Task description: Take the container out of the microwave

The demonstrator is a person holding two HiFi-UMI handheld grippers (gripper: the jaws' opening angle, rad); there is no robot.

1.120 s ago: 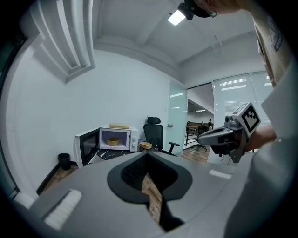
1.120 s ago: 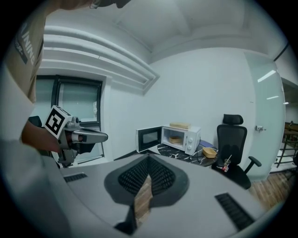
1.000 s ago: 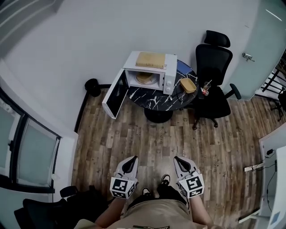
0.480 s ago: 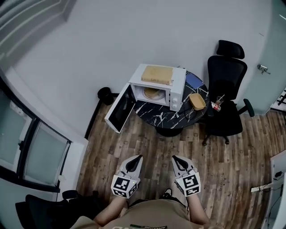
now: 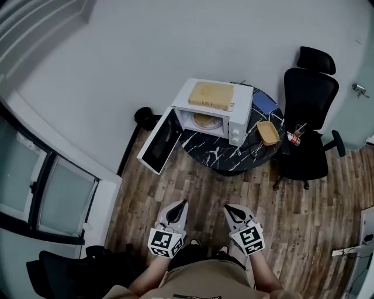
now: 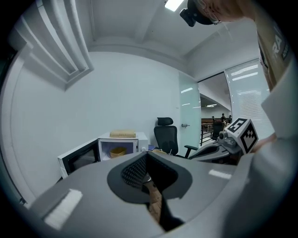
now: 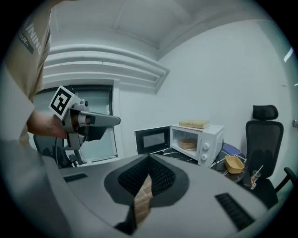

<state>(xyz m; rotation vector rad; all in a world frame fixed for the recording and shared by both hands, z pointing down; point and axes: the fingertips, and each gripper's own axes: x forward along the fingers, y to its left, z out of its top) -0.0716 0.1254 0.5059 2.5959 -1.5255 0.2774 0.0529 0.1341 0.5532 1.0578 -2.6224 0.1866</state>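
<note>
the person has stepped nearer; the microwave [image 5: 241, 117] looks larger in the head view, its door [image 5: 159, 142] wide open, the tan container [image 5: 204, 120] inside; left gripper [image 5: 178, 205] and right gripper [image 5: 229, 208] are pinched closed on nothing, well short of it; more walking likely needed before any reach.

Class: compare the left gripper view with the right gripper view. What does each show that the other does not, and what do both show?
Only the left gripper view: the right gripper and a ceiling light. Only the right gripper view: the left gripper and a window. Both: the open microwave with the container inside, and the black chair.
</note>
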